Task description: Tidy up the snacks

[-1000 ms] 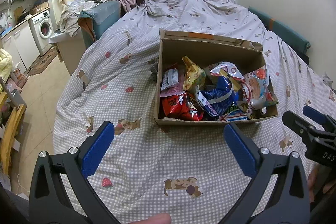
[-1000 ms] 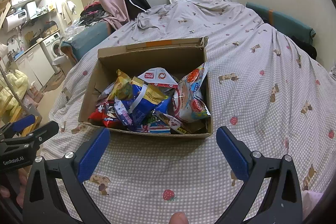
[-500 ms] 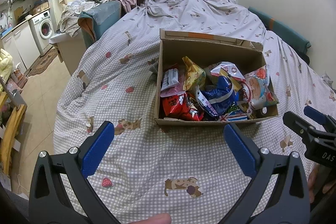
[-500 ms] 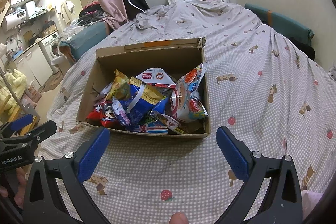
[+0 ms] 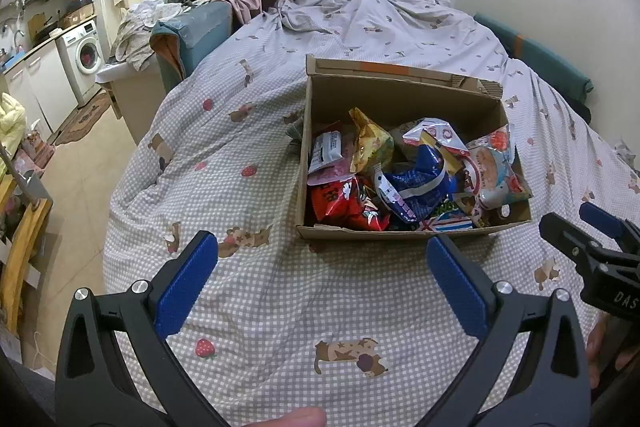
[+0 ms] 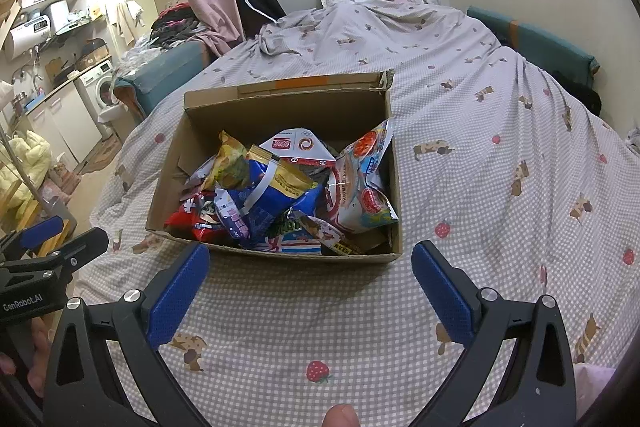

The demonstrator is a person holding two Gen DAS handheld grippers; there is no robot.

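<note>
An open cardboard box (image 5: 400,95) (image 6: 280,107) sits on a bed with a checked sheet. It holds a heap of snack bags: a blue bag (image 5: 416,187) (image 6: 276,203), a red bag (image 5: 340,203) (image 6: 192,219), a yellow bag (image 5: 370,143) (image 6: 230,163) and a pale shrimp-cracker bag (image 5: 496,175) (image 6: 360,187). My left gripper (image 5: 320,279) hovers open in front of the box's near wall, holding nothing. My right gripper (image 6: 310,283) is also open and empty, just short of the same wall. Each gripper shows at the edge of the other's view.
The checked bed sheet (image 5: 280,287) spreads around the box on all sides. A teal sofa arm (image 5: 192,35) piled with clothes and a washing machine (image 5: 86,55) stand to the left, beyond the bed's edge. A teal cushion (image 6: 532,39) lies against the right wall.
The right wrist view has drawn slightly back and up from the box. The left gripper has barely moved. Both stay open.
</note>
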